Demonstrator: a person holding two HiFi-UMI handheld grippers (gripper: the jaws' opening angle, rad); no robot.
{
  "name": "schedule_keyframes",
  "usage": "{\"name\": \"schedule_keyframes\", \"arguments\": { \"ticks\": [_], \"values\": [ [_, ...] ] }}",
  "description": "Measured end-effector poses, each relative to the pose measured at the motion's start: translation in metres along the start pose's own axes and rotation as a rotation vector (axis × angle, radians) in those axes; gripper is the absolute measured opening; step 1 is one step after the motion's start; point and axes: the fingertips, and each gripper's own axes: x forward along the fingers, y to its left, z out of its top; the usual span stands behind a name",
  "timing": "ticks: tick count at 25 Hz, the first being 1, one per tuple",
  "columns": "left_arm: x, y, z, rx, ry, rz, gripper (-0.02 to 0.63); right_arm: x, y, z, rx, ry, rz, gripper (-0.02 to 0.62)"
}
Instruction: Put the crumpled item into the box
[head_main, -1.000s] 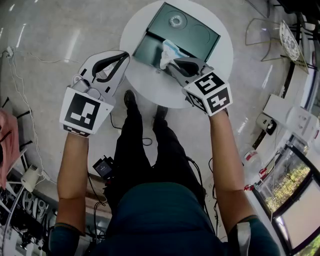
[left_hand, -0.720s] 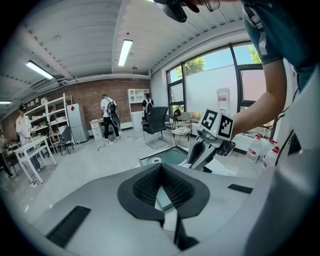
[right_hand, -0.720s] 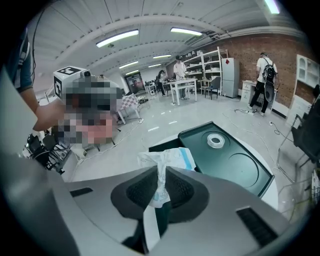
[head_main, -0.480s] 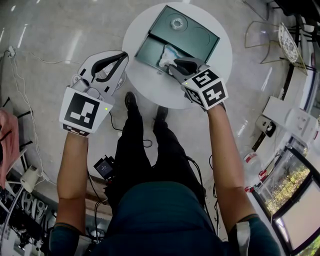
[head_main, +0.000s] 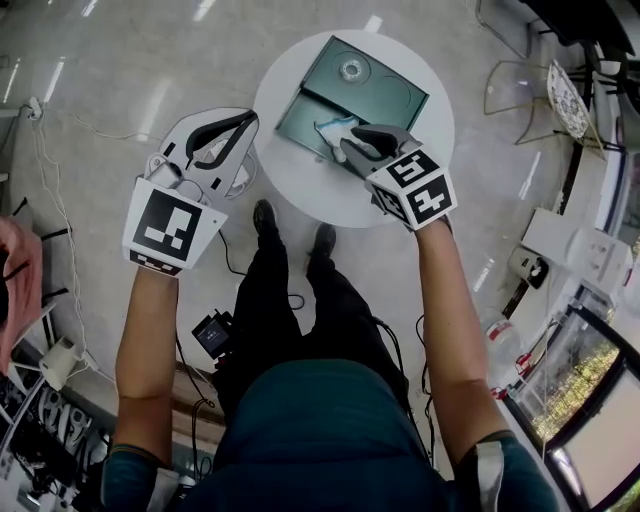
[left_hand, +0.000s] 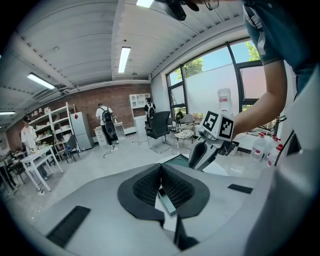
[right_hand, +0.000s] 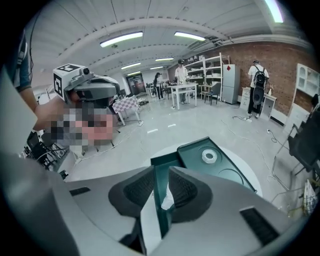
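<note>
A dark green box (head_main: 298, 103) lies open on the round white table (head_main: 300, 185), its lid (head_main: 380, 80) folded back. The crumpled white and blue item (head_main: 334, 128) rests inside the box at its near end. My right gripper (head_main: 349, 146) hovers right over it, jaws a little apart. In the right gripper view the item (right_hand: 167, 201) shows through the gap, low against one pad, with box floor (right_hand: 161, 182) visible between the tips. My left gripper (head_main: 241, 127) hangs beyond the table's left rim, shut and empty.
A roll of clear tape (head_main: 351, 68) sits on the lid. Cables and a small black device (head_main: 208, 333) lie on the floor near the person's feet. White equipment (head_main: 580, 240) stands at the right. People and shelves fill the room's far side.
My right gripper has carried the crumpled item down from above the box rim into the box, and its jaws now stand apart. The left gripper has hardly moved.
</note>
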Motion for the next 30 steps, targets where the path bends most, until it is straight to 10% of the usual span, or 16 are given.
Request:
{"name": "schedule_keyframes", "arguments": {
  "ticks": [30],
  "values": [
    [-0.162, -0.045, 0.198, 0.206, -0.2, 0.123, 0.02, -0.312, 0.139, 0.226, -0.447, -0.562, -0.152, 0.037]
  ]
}}
